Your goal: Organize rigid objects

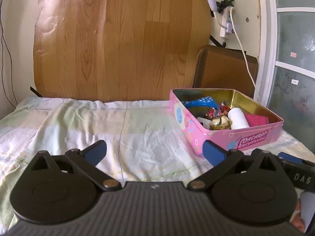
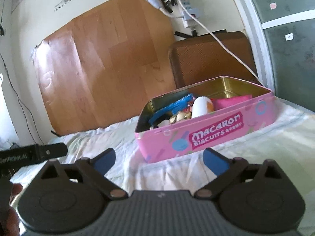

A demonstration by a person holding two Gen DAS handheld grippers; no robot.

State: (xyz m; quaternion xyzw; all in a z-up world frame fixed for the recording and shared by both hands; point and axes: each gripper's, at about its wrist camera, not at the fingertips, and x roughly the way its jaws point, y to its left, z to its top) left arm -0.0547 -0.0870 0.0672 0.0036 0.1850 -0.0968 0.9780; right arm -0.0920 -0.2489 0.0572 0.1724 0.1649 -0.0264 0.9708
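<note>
The pink biscuit tin sits lidless on the bed, far right, holding the small items. Both the left hand-held gripper and right hand-held gripper hover spread wide, empty. Approach the tin squarely, avoiding its thin rim.

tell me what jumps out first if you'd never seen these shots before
The bright pink biscuit tin grabs the eye first: it sits lidless on the pale bedsheet, right of centre, with a white cylinder, a blue spotted item and a shiny gold piece inside. Nearer the cameras, the left claw and right claw are both spread open, holding nothing.
</note>
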